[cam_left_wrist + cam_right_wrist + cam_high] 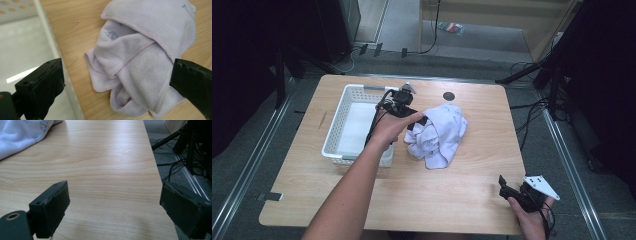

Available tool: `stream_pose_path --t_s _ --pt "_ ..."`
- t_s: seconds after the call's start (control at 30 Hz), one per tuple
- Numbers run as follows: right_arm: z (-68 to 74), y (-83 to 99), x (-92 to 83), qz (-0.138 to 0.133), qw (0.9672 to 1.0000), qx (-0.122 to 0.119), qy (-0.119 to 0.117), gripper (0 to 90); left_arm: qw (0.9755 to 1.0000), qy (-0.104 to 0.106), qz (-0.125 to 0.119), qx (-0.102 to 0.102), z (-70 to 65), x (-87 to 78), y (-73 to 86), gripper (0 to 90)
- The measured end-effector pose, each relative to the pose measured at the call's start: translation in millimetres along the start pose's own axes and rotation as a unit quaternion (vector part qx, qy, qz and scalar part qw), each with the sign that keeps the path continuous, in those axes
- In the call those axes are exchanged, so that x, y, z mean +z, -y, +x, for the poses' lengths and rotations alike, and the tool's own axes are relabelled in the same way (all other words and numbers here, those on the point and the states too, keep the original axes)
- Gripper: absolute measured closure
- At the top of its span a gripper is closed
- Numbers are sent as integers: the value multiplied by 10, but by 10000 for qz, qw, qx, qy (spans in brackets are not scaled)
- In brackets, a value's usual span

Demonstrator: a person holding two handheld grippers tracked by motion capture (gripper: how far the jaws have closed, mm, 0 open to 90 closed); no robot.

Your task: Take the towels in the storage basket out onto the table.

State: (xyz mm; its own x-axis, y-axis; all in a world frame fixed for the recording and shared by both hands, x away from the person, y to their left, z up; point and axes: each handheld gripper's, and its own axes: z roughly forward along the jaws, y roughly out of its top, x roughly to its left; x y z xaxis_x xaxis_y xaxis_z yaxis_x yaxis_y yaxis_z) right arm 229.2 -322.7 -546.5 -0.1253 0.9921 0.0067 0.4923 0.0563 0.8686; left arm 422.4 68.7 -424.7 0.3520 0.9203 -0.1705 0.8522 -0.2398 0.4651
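A crumpled pale lilac cloth [439, 132] lies on the wooden table [412, 200], just right of a white perforated basket [333, 131]. My left gripper [418, 121] hovers over the cloth's left edge, pointing down. In the left gripper view its jaws stand wide apart above the cloth [140, 62], with the pads clear of the fabric and the basket's wall [50, 42] at the left. My right gripper [507, 190] rests near the table's front right corner. In the right gripper view it [115, 207] is open over bare wood, and a corner of the cloth [22, 135] shows far off.
A small black round mark [448, 96] sits on the table behind the cloth. The table's right edge [155, 170] runs close to the right gripper. Cables and dark stands [552, 90] crowd the floor beyond it.
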Motion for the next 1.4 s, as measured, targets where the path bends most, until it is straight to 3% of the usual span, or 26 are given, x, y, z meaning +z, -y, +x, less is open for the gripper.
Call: stream_pose_path --t_s 0.23,0.67,1.17,1.4 --pt "4 0 1 1 10000 -8 15 90 9998 -128 -102 -88 227 -166 60 0" --pt "10 -1 3 24 10000 -23 65 90 9982 -383 -251 -395 779 -532 245 0" --pt "16 -3 8 36 10000 -25 89 90 9945 -713 -408 -649 1397 -950 665 0" --pt "17 -3 9 42 9999 -25 99 90 9935 -742 -458 -730 1589 -1099 910 0"
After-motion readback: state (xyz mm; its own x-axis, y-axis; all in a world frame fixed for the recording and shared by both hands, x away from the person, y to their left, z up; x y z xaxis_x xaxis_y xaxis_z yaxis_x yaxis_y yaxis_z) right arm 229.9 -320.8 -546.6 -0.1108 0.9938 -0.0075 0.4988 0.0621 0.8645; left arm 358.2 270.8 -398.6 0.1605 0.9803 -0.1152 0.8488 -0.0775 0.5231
